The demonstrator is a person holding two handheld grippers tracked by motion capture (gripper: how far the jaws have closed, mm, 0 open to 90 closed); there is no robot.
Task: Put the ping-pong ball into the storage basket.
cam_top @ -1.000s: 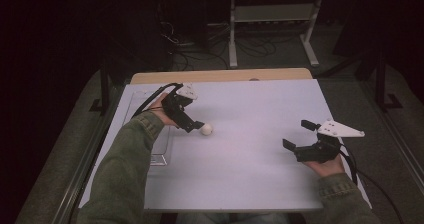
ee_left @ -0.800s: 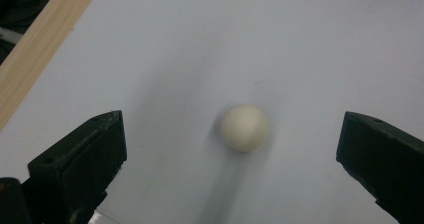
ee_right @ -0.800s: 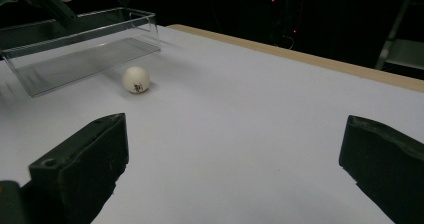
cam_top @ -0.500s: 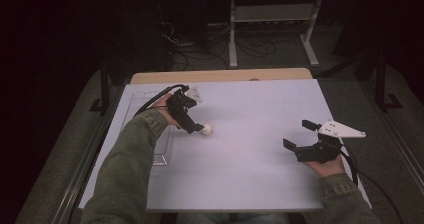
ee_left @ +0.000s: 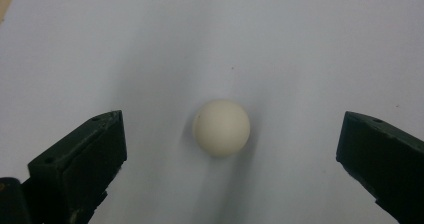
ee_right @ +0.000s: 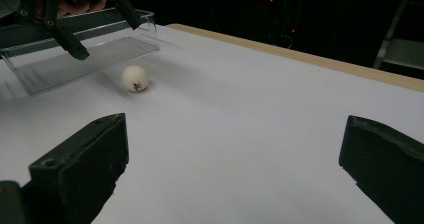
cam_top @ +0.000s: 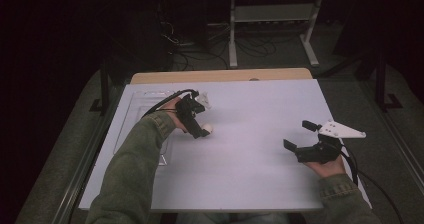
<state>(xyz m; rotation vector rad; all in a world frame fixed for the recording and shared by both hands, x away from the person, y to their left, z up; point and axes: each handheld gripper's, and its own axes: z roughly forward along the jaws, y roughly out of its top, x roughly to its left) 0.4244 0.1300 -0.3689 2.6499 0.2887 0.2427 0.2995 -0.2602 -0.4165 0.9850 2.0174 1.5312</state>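
Little had moved: the left gripper (cam_top: 196, 126) stayed over the one ball (cam_top: 206, 129), jaws apart, not gripping it. That ball lay on the counter (cam_top: 250, 149) beside one clear tray (cam_top: 131, 129). Well away, the right gripper (cam_top: 300, 136) gaped empty.

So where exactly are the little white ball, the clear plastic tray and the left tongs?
white ball (ee_left: 221, 128): left gripper view, middle of the ball.
clear plastic tray (ee_right: 95, 51): right gripper view, its see-through floor.
left tongs (cam_top: 196, 129): high view, midway between the tips, just above the ball.
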